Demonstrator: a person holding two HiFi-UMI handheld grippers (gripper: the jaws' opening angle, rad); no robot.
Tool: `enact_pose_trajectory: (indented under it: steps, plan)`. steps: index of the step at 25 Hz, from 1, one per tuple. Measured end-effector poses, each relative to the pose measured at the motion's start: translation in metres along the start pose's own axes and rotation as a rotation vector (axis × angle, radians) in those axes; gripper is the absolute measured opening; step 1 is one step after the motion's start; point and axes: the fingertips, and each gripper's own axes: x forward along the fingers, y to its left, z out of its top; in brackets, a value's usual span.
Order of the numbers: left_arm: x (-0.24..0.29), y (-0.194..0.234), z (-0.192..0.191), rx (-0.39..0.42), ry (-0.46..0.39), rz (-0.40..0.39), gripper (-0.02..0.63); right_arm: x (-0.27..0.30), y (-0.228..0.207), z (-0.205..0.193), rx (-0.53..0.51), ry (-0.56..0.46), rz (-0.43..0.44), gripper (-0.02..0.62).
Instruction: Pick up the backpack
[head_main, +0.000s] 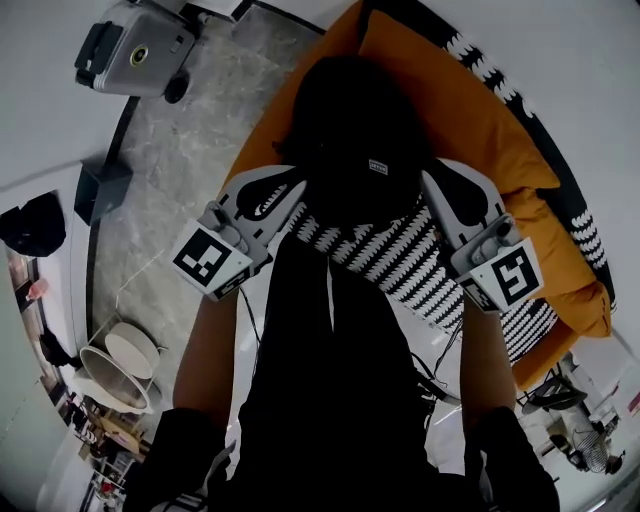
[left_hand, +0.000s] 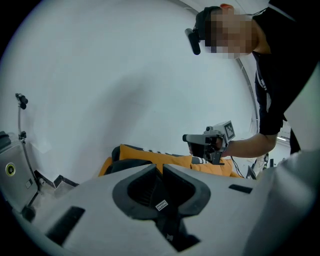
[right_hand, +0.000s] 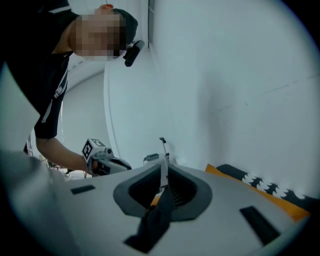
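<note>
Head view: backpack (head_main: 350, 130) is being seen over orange cushion (head_main: 470, 110), between the grippers.
Left gripper view: left gripper (left_hand: 161, 172) is being clamped on a strap (left_hand: 167, 222); thin webbing may slip.
Right gripper view: right gripper (right_hand: 165, 175) is being clamped on second strap (right_hand: 152, 222); uneven lifting may tip the bag.

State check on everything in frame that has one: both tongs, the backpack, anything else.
left tongs, shut on a black strap.
right tongs, shut on a second strap.
backpack, held by both tongs above the orange sofa; lifted or resting, cannot tell.
suitcase, on the floor, untouched.
</note>
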Motion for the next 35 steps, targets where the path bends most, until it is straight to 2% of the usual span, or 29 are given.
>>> enact_pose_trajectory:
  steps: [6, 8, 18, 25, 28, 33, 35]
  plan:
    - [0.014, 0.045, -0.022, -0.013, 0.038, 0.013, 0.045, 0.025, -0.029, -0.019, -0.021, 0.042, -0.022, 0.037]
    - [0.017, 0.058, -0.03, -0.021, 0.056, 0.023, 0.092, 0.034, -0.037, -0.024, -0.024, 0.052, -0.032, 0.068]
    - [0.051, 0.115, -0.04, -0.014, 0.066, 0.029, 0.155, 0.072, -0.077, -0.061, 0.02, 0.135, -0.074, 0.155]
    - [0.074, 0.138, -0.05, -0.001, 0.08, 0.018, 0.202, 0.09, -0.096, -0.09, 0.021, 0.223, -0.105, 0.207]
    - [0.082, 0.145, -0.06, 0.016, 0.115, 0.011, 0.216, 0.096, -0.102, -0.101, 0.01, 0.269, -0.109, 0.209]
    - [0.097, 0.147, -0.079, 0.095, 0.193, -0.036, 0.221, 0.103, -0.108, -0.114, 0.0, 0.309, -0.098, 0.21]
    - [0.102, 0.147, -0.084, 0.095, 0.204, -0.049, 0.221, 0.105, -0.11, -0.118, 0.005, 0.317, -0.099, 0.209]
